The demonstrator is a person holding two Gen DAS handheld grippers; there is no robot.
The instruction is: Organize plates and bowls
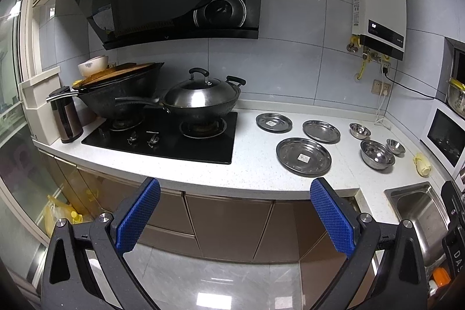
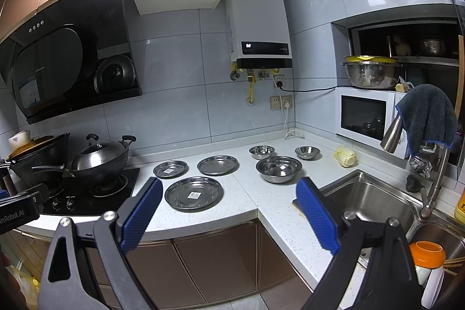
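Three steel plates lie apart on the white counter: a large plate in front, a small plate behind left, a medium plate behind right. Three steel bowls stand to their right: a large bowl, a small bowl, another small bowl. My left gripper is open and empty, in front of the counter edge. My right gripper is open and empty, short of the large plate.
A black hob with a lidded wok and a second wok is left of the plates. A steel sink with a tap is to the right, a microwave behind it. A yellow object lies near the bowls.
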